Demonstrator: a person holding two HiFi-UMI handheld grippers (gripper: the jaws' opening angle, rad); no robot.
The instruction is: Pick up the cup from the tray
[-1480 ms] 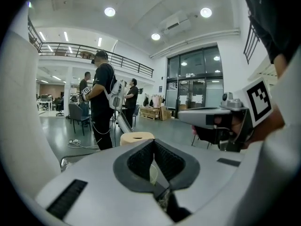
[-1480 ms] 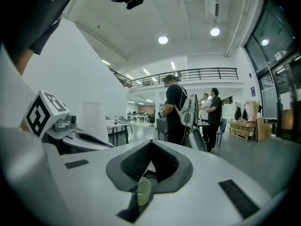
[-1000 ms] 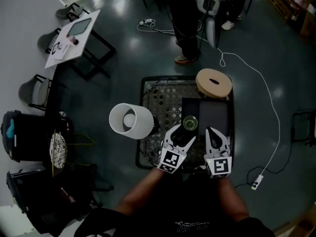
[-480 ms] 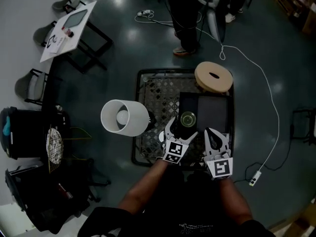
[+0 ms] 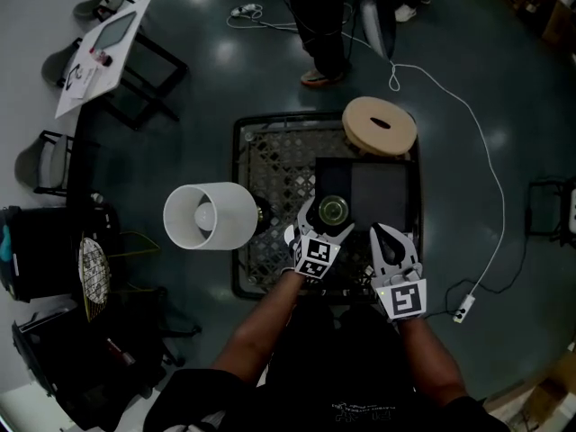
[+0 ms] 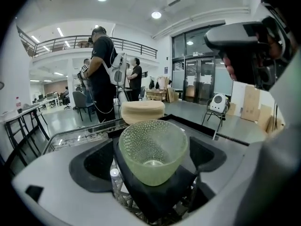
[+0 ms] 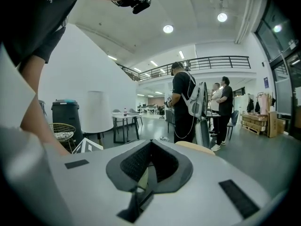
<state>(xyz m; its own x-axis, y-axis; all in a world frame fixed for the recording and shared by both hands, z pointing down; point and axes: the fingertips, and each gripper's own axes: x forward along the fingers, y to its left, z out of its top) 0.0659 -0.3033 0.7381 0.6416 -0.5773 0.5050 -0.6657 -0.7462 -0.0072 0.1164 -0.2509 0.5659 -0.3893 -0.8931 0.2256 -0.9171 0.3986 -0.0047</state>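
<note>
A pale green dimpled glass cup [image 5: 333, 210] stands upright on a black tray [image 5: 382, 192] on top of a wire crate. My left gripper [image 5: 327, 222] reaches round it, one finger on each side. In the left gripper view the cup [image 6: 153, 149] fills the gap between the jaws of the left gripper [image 6: 150, 163]. The jaws are opening and small gaps show between the pads and the glass. My right gripper [image 5: 390, 238] hovers over the tray's near edge, to the right of the cup, with its jaws pressed together and nothing held [image 7: 148, 173].
A round wooden stool top [image 5: 379, 126] sits at the crate's far right corner. A white lamp shade [image 5: 210, 216] stands just left of the wire crate [image 5: 270, 165]. People stand beyond the crate. A cable and power strip [image 5: 463, 312] lie on the floor at right.
My left gripper has slid forward so the cup now sits between its fingers, and its jaws have spread wider. The right gripper has kept its place beside it.
</note>
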